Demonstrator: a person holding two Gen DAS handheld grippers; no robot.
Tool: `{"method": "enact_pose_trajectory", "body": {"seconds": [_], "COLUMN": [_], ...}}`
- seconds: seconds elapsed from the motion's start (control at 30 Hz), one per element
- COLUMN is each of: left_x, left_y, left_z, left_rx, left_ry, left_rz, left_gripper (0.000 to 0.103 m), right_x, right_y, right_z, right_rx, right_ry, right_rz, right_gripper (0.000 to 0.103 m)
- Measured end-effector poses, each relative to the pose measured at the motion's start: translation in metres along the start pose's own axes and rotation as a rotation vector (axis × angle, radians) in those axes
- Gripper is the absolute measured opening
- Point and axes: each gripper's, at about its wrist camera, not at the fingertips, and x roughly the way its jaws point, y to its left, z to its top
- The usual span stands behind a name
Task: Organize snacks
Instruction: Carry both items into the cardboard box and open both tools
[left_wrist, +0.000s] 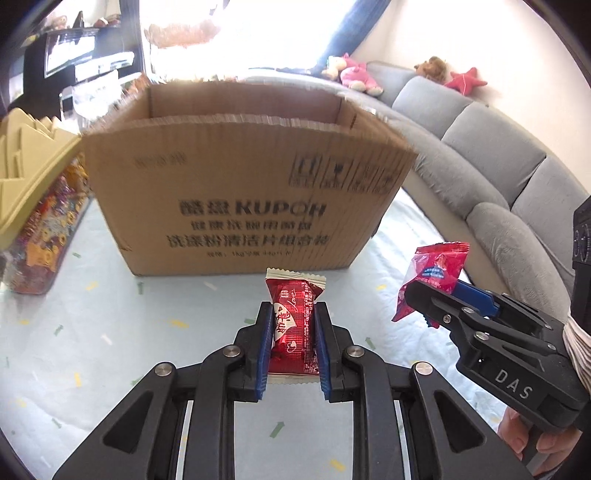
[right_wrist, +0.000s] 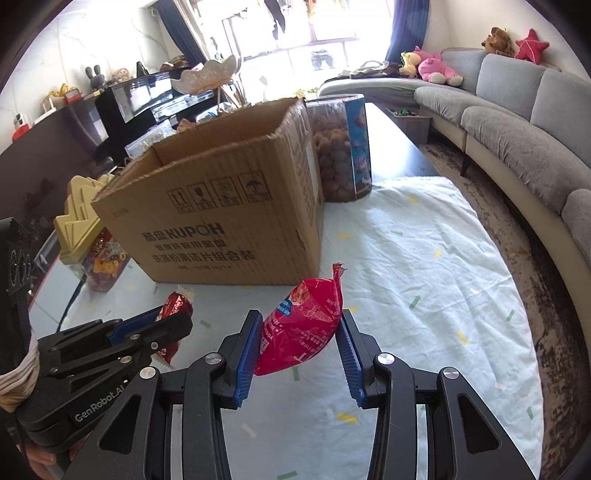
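Left wrist view: open cardboard box (left_wrist: 243, 177) stands directly ahead on the table cloth (left_wrist: 92, 332). Left gripper (left_wrist: 293, 314) pinches the red wafer packet (left_wrist: 293, 325), lifted clear.

Right wrist view: clear snack jar (right_wrist: 338, 147) behind the box. Right gripper (right_wrist: 299, 332) clamps the red pouch (right_wrist: 299, 328).

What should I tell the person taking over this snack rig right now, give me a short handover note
Left tool: shut on a dark red candy bar, held off the cloth.
Right tool: shut on a puffy red snack pouch, also lifted.
Cardboard box: open-topped, standing on the pale tablecloth just ahead of both tools; its inside is not visible.
Done: both snacks picked up.
Left: probably carry each over the box rim and release it inside. No other loose snacks show on the cloth.
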Motion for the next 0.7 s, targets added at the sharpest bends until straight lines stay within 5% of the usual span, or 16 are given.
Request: {"method": "enact_pose_trajectory", "body": {"seconds": [0.7], "left_x": [-0.075], "left_y": [0.021], "left_z": [0.057], "left_rx": [0.039], "left_ry": [-0.225], "left_rz": [0.027], "left_gripper": [0.022], "right_x": [-0.048], "right_y": [0.047], "right_z": [0.065], "right_rx": [-0.094], "right_ry": [-0.184], "right_rz": [0.006], "right_gripper": [0.042]}}
